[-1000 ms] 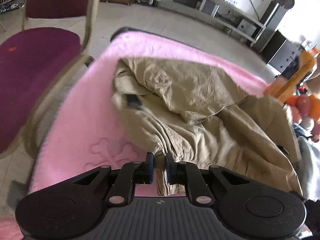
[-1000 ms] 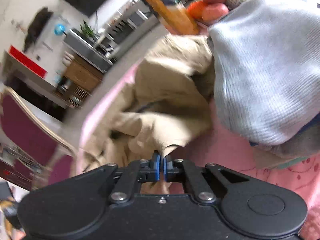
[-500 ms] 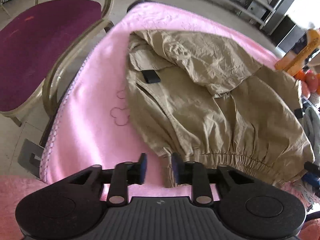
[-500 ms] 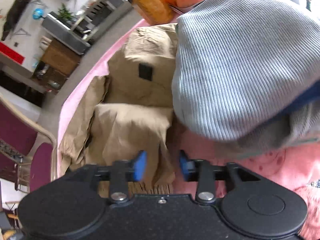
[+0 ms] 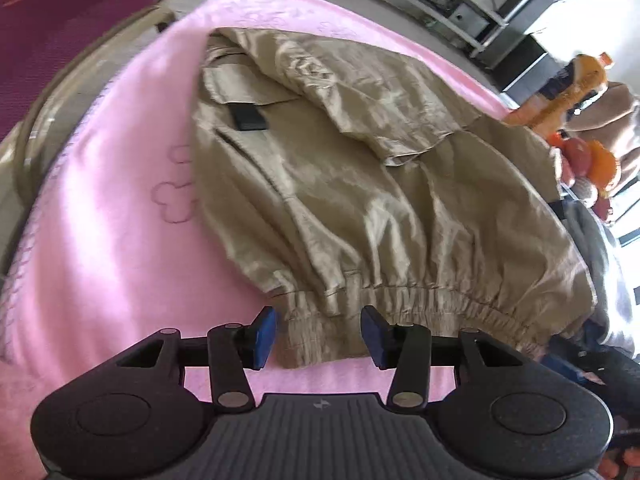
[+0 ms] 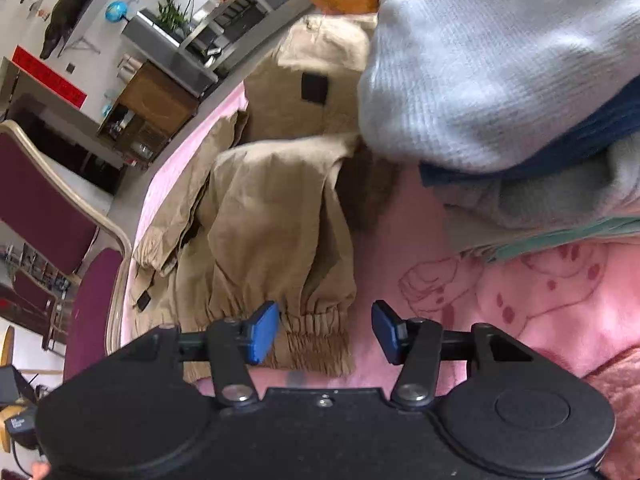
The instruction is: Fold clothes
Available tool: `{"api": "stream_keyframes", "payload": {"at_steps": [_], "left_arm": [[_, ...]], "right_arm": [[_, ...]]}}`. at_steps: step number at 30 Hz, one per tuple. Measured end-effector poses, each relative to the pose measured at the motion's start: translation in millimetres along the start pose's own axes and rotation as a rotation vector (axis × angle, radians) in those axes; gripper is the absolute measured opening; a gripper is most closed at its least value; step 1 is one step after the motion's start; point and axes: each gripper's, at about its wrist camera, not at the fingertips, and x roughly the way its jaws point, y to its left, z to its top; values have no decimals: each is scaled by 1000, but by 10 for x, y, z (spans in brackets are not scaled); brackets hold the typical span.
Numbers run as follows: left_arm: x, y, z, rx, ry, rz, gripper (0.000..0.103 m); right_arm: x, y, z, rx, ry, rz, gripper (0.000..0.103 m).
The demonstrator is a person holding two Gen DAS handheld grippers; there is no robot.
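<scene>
Here, the left gripper is seen low over the elastic hem of a tan jacket. Its jaws are opening, and a bit of the hem lies between the blue pads without being squeezed. The right gripper is also let go, with its jaws apart; the jacket's cuff sits between them, closer to the left pad. The jacket is spread flat on a pink blanket. A black patch is shown on the jacket. A pile of folded clothes is stacked just beside the jacket. A dark red chair is placed next to the blanket.
</scene>
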Motion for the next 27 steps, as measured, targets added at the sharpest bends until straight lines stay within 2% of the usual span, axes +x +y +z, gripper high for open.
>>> {"api": "stream_keyframes", "payload": {"at_steps": [5, 8, 11, 17, 21, 25, 26, 27], "left_arm": [[111, 19, 45, -15, -3, 19, 50], [114, 75, 69, -35, -8, 82, 54], [126, 155, 89, -83, -5, 51, 58], [197, 33, 108, -43, 1, 14, 64], [214, 21, 111, -54, -1, -10, 64], [71, 155, 124, -128, -44, -127, 41], [20, 191, 126, -145, -59, -163, 34], [-30, 227, 128, -163, -74, -199, 32]], "right_arm": [[94, 23, 3, 1, 23, 13, 59], [122, 1, 0, 22, 22, 13, 66], [155, -31, -4, 47, 27, 13, 66], [227, -39, 9, 84, 19, 36, 65], [311, -37, 23, 99, 36, 46, 65], [333, -54, 40, 119, 34, 77, 65], [326, -69, 39, 132, 42, 101, 64], [313, -91, 40, 146, 48, 135, 64]]}}
